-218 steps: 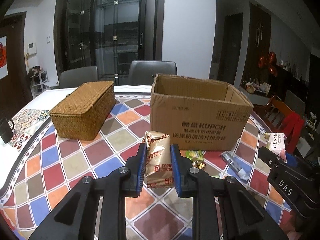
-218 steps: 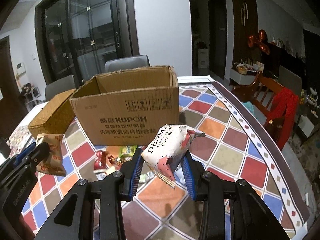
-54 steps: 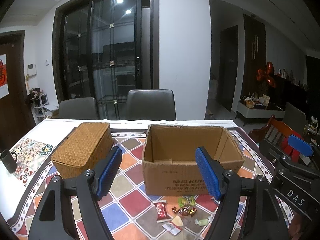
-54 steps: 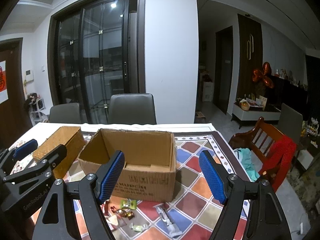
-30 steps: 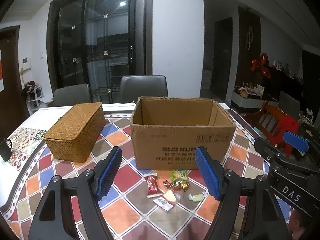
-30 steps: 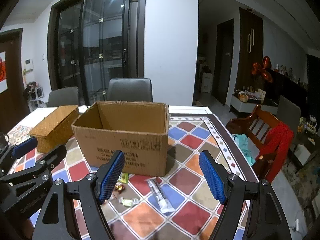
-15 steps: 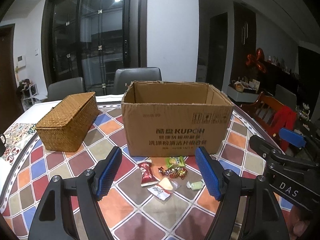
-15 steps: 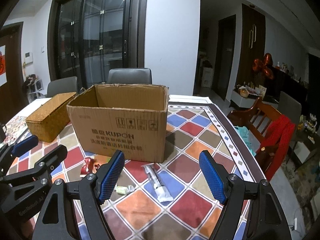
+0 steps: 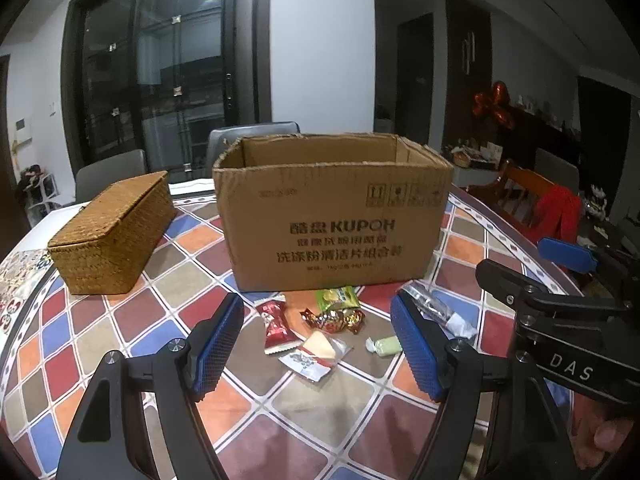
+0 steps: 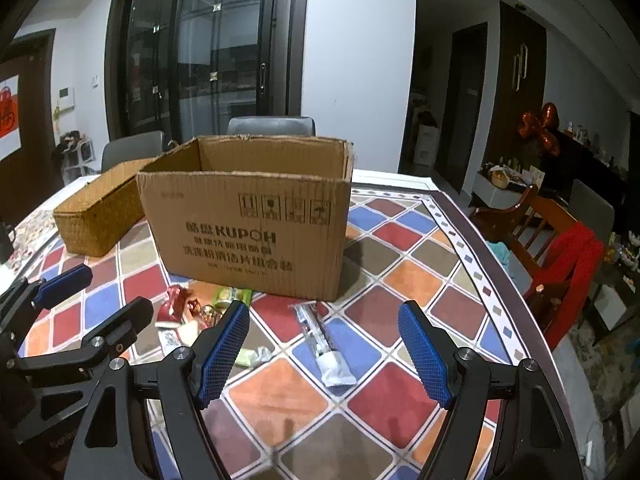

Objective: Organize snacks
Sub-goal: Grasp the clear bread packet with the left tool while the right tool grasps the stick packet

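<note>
Foil candies (image 9: 334, 317) lay clustered | both hand-held grippers, left (image 9: 318, 346) and right (image 10: 322, 354), gaped wide, empty | risk: pinching two wrappers together

matt corrugated cardboard box (image 9: 332, 216); rough woven wicker basket (image 9: 114, 226). glossy foil and plastic candy wrappers (image 9: 332, 318). textured blue rubber pads (image 10: 222, 354).

Both tools share one build — the left gripper (image 9: 318, 344) and the right gripper (image 10: 323, 350) have matte black angular arms with triangular cut-outs, silver screw heads at the joints and blue cross-hatched pads (image 9: 416, 350). White "DAS" lettering marks the right one's side — bare skin shows beneath it.
</note>
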Available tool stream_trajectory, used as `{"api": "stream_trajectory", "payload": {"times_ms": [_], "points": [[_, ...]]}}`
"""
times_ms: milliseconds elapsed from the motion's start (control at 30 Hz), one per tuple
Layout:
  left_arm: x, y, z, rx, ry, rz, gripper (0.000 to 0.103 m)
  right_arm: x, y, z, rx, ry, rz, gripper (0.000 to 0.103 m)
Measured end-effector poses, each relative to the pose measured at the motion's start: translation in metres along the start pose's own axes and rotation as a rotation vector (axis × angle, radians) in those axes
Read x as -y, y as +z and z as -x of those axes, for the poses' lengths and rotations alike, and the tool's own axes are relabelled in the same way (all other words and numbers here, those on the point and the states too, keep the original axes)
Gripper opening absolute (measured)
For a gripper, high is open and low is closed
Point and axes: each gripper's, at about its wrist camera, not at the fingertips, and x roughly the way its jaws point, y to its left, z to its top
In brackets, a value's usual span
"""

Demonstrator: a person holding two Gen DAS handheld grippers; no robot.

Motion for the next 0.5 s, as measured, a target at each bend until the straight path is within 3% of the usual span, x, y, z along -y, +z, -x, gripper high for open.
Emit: {"api": "stream_trajectory", "payload": {"times_ms": [500], "points": [[0.002,-0.015,-0.036,-0.097,-0.08,-0.048,0.073,-0.001,-0.01,-0.027,-0.064,0.001,0.013,0.077]]}}
